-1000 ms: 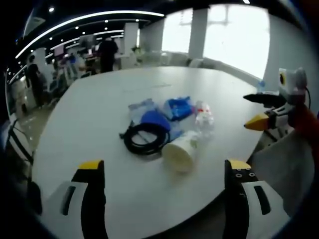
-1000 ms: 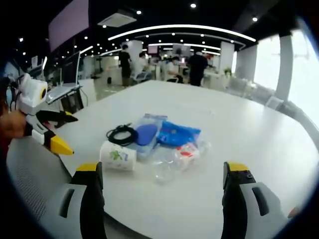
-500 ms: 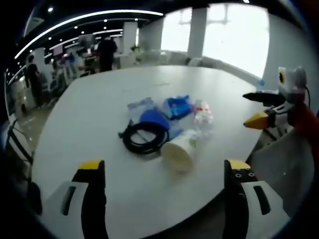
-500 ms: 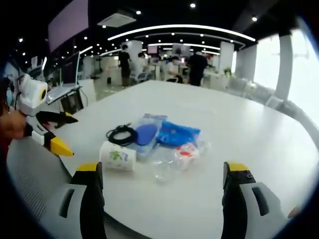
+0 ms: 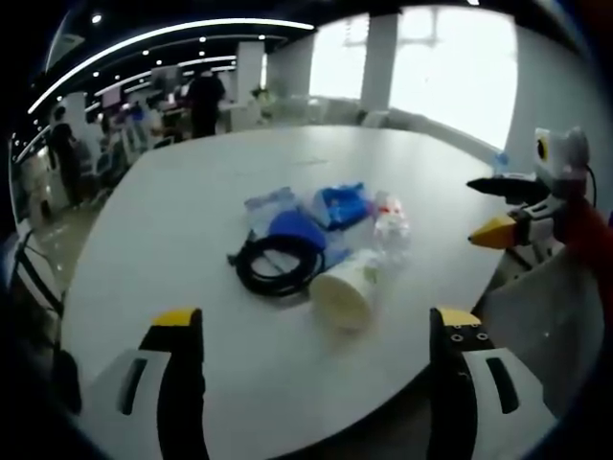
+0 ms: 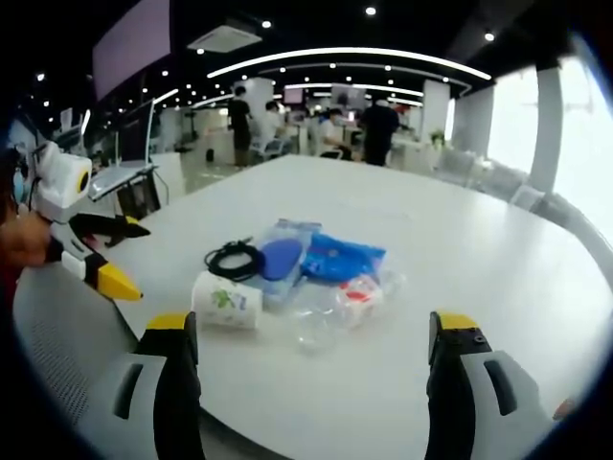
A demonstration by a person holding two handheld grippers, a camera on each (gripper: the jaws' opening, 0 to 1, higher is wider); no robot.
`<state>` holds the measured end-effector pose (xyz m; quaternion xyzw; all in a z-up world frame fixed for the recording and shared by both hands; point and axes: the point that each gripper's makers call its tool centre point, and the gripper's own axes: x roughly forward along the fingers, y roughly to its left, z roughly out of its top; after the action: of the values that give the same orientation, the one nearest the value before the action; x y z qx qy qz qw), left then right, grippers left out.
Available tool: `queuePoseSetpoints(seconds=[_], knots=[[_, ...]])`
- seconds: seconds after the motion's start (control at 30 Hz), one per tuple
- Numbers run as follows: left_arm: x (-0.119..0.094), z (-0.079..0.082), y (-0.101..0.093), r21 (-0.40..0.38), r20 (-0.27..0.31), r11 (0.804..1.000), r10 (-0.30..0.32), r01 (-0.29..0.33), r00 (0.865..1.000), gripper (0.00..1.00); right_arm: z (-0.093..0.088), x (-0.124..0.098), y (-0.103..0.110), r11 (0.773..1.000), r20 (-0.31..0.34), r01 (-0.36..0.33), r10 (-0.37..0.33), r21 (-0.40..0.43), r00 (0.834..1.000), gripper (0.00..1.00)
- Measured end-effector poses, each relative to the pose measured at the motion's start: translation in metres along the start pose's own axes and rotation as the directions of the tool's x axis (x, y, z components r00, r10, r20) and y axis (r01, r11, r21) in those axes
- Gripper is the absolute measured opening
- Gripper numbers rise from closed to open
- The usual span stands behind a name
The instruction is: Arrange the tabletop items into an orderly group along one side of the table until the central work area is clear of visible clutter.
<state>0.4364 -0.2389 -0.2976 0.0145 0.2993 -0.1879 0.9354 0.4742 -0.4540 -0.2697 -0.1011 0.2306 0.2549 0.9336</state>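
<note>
Clutter heaped mid-frame on white table, both grippers held short of it.

In left gripper view, left gripper spread wide and empty at bottom, paper cup on its side just above, black cable coil, blue pouch and clear bottle beyond. In right gripper view, right gripper likewise gaping, same pile above centre, cup nearest lower left.
</note>
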Motion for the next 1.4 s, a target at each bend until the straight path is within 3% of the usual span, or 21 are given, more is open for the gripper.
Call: queuePoseSetpoints(seconds=[0.37,0.83,1.1,1.4], knots=[[0.001,0.004,-0.002,0.008,0.004,1.0,-0.015,0.015,1.0,0.95,0.0,0.0,0.0,1.0,-0.003,-0.003,0.003,-0.002,1.0,0.99],[0.012,0.037,-0.01,0.058,0.035,0.996,-0.066,0.064,0.997,0.94,0.003,-0.004,0.001,1.0,0.005,-0.022,0.022,-0.005,1.0,0.99],[0.024,0.058,-0.029,0.108,0.042,0.987,-0.121,0.116,0.992,0.93,0.005,-0.016,-0.009,1.0,0.02,-0.011,0.011,-0.004,1.0,0.99],[0.054,0.074,-0.064,0.152,0.025,0.967,-0.212,0.205,0.977,0.91,-0.001,-0.028,-0.014,1.0,0.022,0.013,-0.012,-0.002,1.0,0.99]])
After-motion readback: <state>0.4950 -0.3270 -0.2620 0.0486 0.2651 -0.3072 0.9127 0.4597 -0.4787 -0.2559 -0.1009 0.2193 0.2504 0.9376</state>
